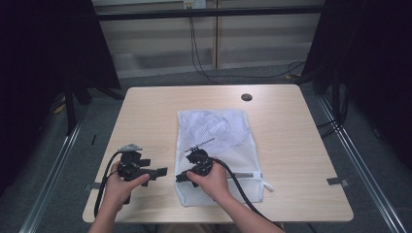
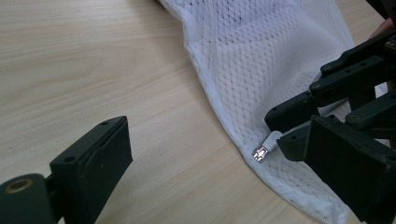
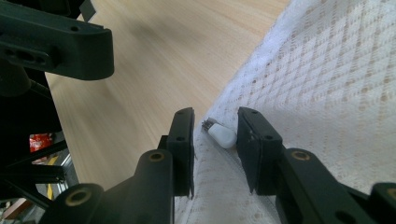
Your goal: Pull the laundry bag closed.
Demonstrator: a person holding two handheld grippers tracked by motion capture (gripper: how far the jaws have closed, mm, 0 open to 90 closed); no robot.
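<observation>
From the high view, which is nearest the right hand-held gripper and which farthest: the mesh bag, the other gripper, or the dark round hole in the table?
1. Mesh bag, directly beneath the right hand-held gripper.
2. Left hand-held gripper, just beside it.
3. Dark round hole, at the table's far edge.

Both forearms come in from 6 o'clock. Left hand (image 1: 118, 187) holds the left gripper (image 1: 158, 172) pointing toward 3 o'clock, jaws spread wide. Right hand (image 1: 212, 181) holds the right gripper (image 1: 180, 176) aimed at 9 o'clock, jaws parted only narrowly, tips nearly meeting the left's.
</observation>
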